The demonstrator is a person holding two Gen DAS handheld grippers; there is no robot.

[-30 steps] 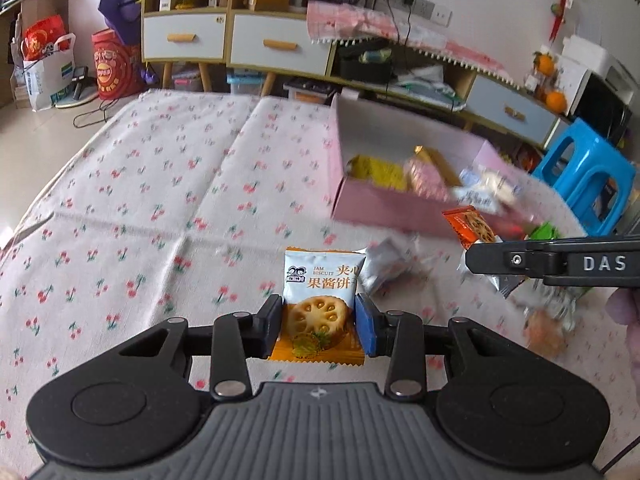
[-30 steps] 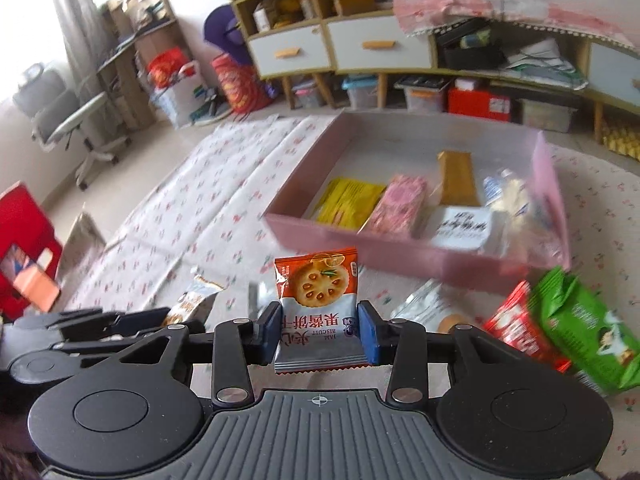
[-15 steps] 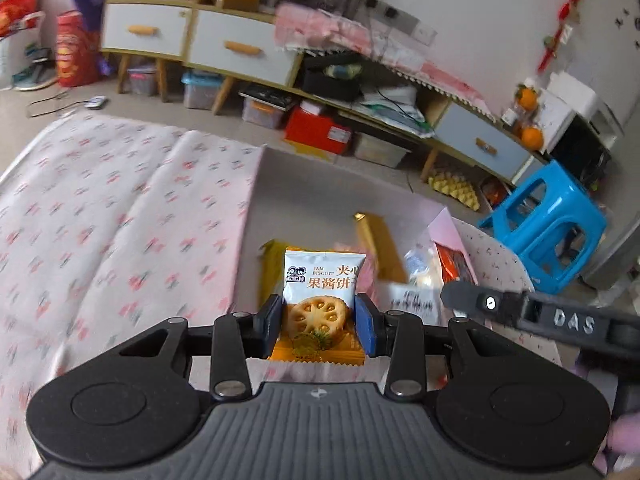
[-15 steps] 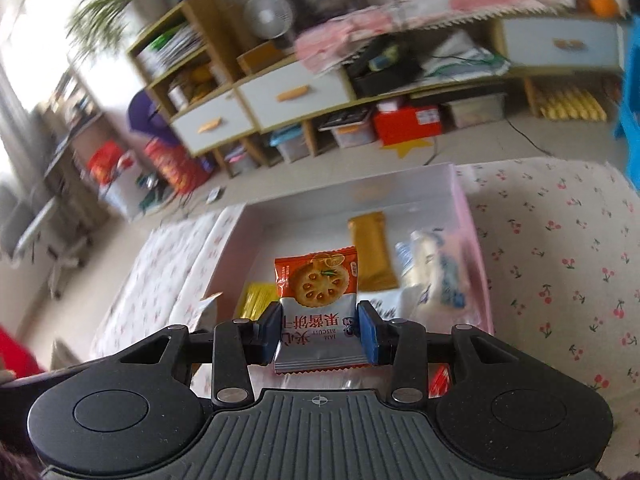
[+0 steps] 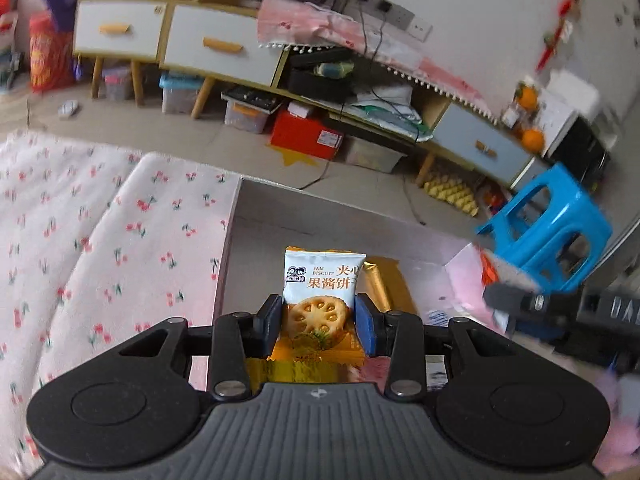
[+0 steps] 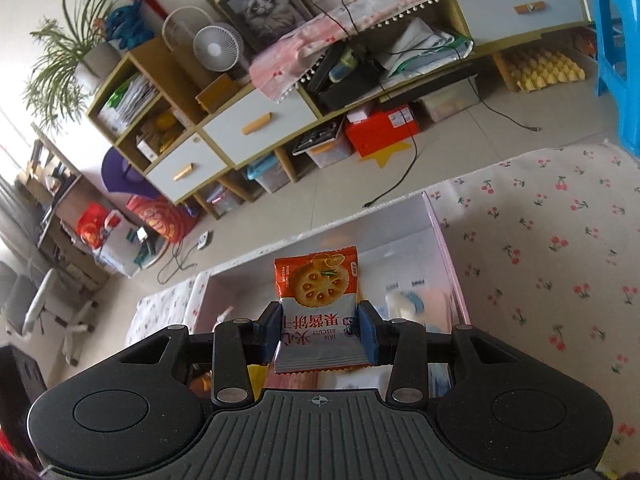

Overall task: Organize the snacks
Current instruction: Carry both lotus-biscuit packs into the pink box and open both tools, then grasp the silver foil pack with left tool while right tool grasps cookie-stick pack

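I hold one jam biscuit packet in each claw, both above the open pink box [image 5: 224, 264] that sits on the cherry-print worktop [image 5: 100, 240]. The left claw [image 5: 320, 320] pinches the orange-bottomed jam biscuit packet [image 5: 322, 284] by its side edges, pads pressed against the lower half, so the white printed top stands upright and clear of the fingers. The right claw [image 6: 320, 330] pinches the red-topped jam biscuit packet [image 6: 318, 300] the same way, but inverted: its lettering reads upside down and the red biscuit picture points away from me. I judge the edge grip is chosen so that each flat pouch can drop straight into the box once the pads part.

Both packets are small sealed foil pouches with crimped ends and look light and slightly crushable. Below the left packet, a gold wrapped bar [image 5: 384, 284] already lies on the box floor. Other wrapped items show faintly in the right wrist view; I cannot identify them.
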